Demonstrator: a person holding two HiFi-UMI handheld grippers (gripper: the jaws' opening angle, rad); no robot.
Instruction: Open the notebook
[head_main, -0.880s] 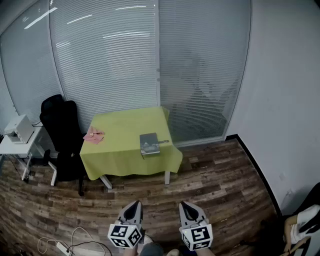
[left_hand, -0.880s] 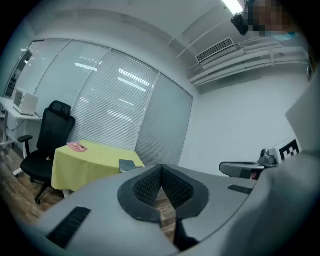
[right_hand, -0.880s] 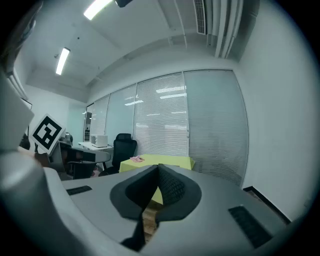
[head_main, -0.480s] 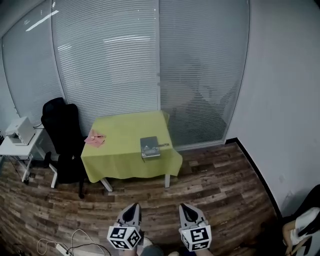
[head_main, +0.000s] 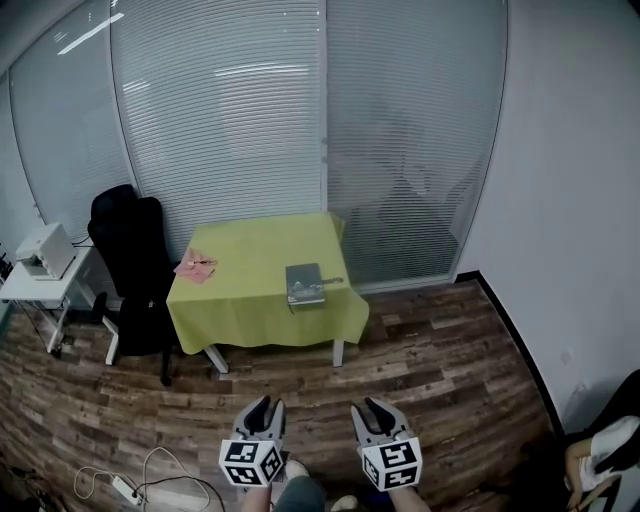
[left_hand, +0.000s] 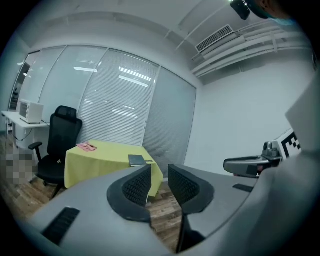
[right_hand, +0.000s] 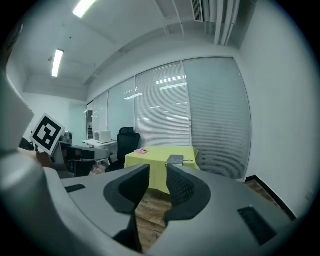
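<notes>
— Where's the notebook (head_main: 304, 283)?

— On the worktop (head_main: 255, 250) across the room, near its front right corner. It lies flat with its grey cover up, and it looks shut. A thin pen-like thing (head_main: 331, 281) sits just beside its right edge; I can't tell whether they touch.

— And the two tools?

— Both are low in the head view, well apart from the worktop. The left hand-held gripper (head_main: 265, 405) has its jaws parted by a narrow gap, with only floor showing through. The right hand-held gripper (head_main: 372, 407) also stands with its jaws apart, gripping nothing.

— What lies between them and the worktop?

— A stretch of wood-plank floor (head_main: 420, 370). A yellow-green cloth (head_main: 260, 322) hangs down the worktop's front and sides, with white legs (head_main: 338, 352) showing below it.

— Anything around it?

— A black office chair (head_main: 130, 260) stands against the worktop's left side. On the worktop's left part, well apart from the notebook, lies something small and pink (head_main: 195, 266). Further left is a small white side table (head_main: 40, 285) with a white appliance (head_main: 45, 250) on it. Closed blinds (head_main: 220, 120) behind glass run along the back, and a plain wall (head_main: 570, 200) closes the right side.

— On the floor nearby?

— A white power strip (head_main: 126, 489) with a looping cable (head_main: 160, 465), left of the left hand-held gripper.
</notes>
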